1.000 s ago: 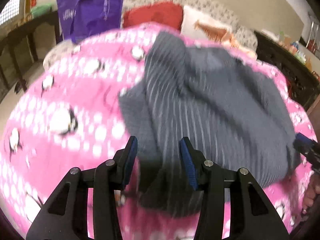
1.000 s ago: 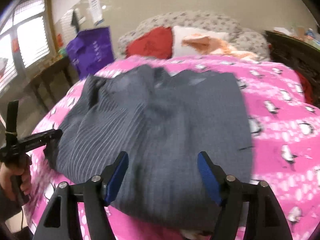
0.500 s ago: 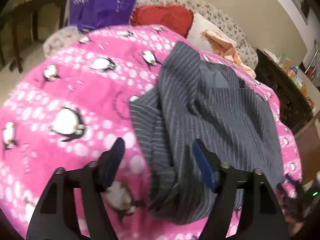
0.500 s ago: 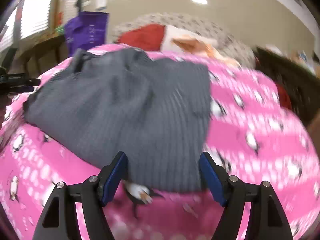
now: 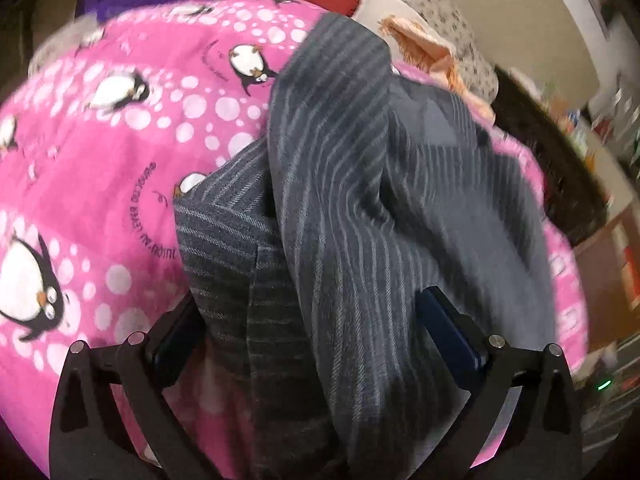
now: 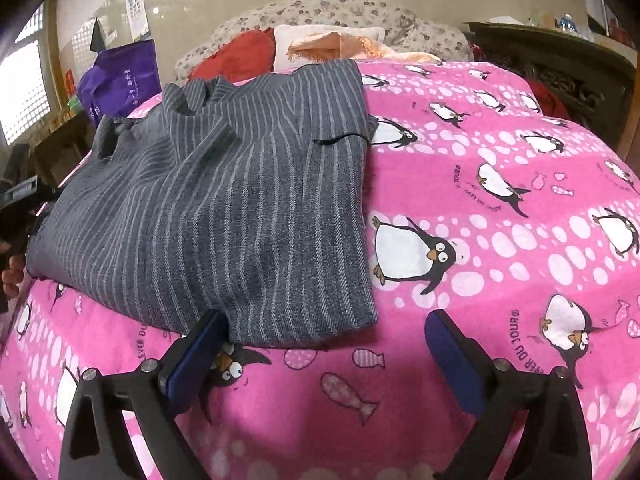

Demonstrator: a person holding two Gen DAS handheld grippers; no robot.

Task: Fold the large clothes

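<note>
- Half a second earlier the left gripper [image 5: 316, 320] had hovered above the grey striped garment [image 5: 360, 208] with pink blanket showing between its fingers; by this moment it had dropped in, and thick folds of cloth filled the whole gap.
- Its jaws stood wide apart with the garment bunched between them, not pinched; the left pad was partly hidden behind a fold.
- In the right wrist view the picture had sharpened from a motion-blurred frame, and the right gripper [image 6: 324, 348] had shifted so that the garment's near right corner [image 6: 360, 316] lay between its fingers rather than the broad hem.
- The right gripper's jaws were spread wide; its left pad [image 6: 196, 356] sat just at the garment's front edge, while its right pad [image 6: 452, 360] was over bare blanket, well apart from the cloth.
- The garment [image 6: 224, 208] was a heavy twill weave, dark grey with thin pale stripes, folded into a rough rectangle on the left half of the bed, its far edge rumpled.
- The pink blanket [image 6: 500, 208] looked fleecy, printed with penguins, white bubbles and small fish.
- Behind lay a red cushion [image 6: 244, 56], a fringed peach cloth [image 6: 352, 46] and a purple bag [image 6: 120, 80].
</note>
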